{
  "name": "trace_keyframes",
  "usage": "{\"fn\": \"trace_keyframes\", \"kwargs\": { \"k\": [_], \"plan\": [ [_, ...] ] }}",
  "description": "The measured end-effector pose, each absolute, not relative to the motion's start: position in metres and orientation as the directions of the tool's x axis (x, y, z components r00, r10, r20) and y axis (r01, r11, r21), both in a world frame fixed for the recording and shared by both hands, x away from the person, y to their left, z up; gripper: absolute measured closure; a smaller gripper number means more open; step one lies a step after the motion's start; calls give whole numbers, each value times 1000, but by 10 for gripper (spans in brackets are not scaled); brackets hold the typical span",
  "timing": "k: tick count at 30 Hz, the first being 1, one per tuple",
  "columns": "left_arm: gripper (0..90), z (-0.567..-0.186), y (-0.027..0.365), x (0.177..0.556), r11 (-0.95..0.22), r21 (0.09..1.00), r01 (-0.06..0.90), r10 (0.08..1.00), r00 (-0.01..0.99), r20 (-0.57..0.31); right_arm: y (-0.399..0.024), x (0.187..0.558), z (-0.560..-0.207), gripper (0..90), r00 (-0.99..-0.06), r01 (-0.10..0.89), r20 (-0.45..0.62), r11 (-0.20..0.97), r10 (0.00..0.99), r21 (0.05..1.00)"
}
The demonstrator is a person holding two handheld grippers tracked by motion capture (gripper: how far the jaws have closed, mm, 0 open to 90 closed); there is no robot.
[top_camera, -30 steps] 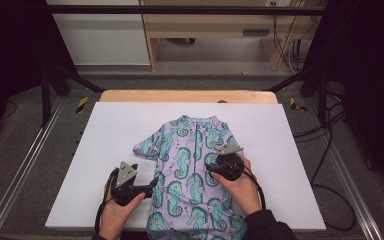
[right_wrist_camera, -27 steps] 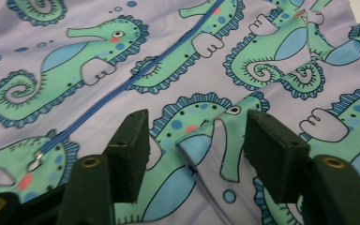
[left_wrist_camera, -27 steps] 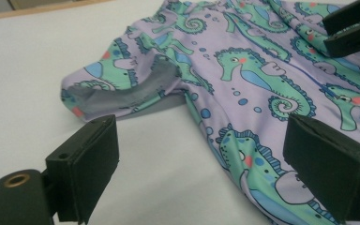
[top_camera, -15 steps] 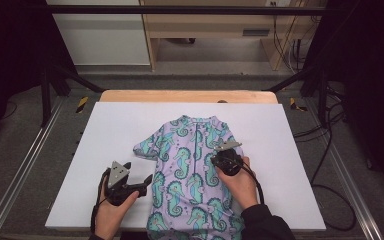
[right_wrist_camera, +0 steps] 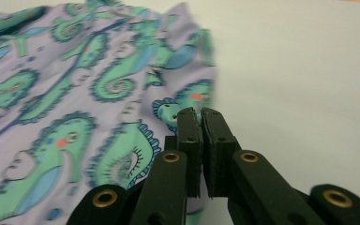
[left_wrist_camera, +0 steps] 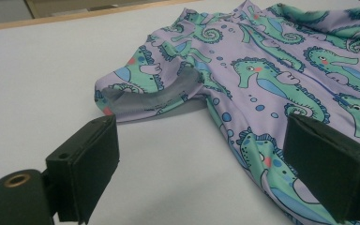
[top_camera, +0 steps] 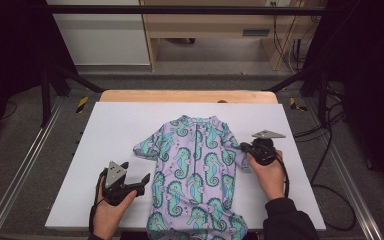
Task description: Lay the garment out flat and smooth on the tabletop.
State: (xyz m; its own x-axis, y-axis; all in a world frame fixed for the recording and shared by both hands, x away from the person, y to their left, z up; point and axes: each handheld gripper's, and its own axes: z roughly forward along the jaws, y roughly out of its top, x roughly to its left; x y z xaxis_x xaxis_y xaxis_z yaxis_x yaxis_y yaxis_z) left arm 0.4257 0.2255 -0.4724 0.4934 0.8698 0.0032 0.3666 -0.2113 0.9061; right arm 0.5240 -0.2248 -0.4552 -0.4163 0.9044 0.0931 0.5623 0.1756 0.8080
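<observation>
On white table (top_camera: 105,130) | R tool (right_wrist_camera: 201,115) clamped on swimsuit (top_camera: 195,165) sleeve edge | L tool (left_wrist_camera: 201,164) jaws wide, beside suit

Lilac swimsuit (top_camera: 195,170) with teal and blue seahorse print, pink cheek dots. White table (top_camera: 115,130), pale wood far edge. Black grippers.

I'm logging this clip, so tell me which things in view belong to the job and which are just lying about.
In the job:
- seahorse-print garment
- right tongs, shut on its sleeve edge
- left tongs, open beside it

Lying about:
- wooden furniture behind the table
- floor cables
</observation>
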Motion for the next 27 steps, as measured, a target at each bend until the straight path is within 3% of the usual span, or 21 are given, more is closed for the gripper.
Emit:
{"fn": "trace_keyframes", "kwargs": {
  "k": [9,21,23,27],
  "plan": [
    [118,-472,226,425,-210,907,364,872,489,5,-285,537,-453,873,-287,587,143,55,947,808],
    [118,-473,226,425,-211,907,364,873,487,8,-316,559,-462,866,-207,617,182,-17,961,787],
    [118,-472,226,425,-210,908,363,874,486,8,-319,563,-464,829,-196,624,193,-29,961,781],
    [118,-472,228,425,-205,911,359,877,481,9,-320,557,-463,661,-174,612,209,-60,962,788]
  ]
}}
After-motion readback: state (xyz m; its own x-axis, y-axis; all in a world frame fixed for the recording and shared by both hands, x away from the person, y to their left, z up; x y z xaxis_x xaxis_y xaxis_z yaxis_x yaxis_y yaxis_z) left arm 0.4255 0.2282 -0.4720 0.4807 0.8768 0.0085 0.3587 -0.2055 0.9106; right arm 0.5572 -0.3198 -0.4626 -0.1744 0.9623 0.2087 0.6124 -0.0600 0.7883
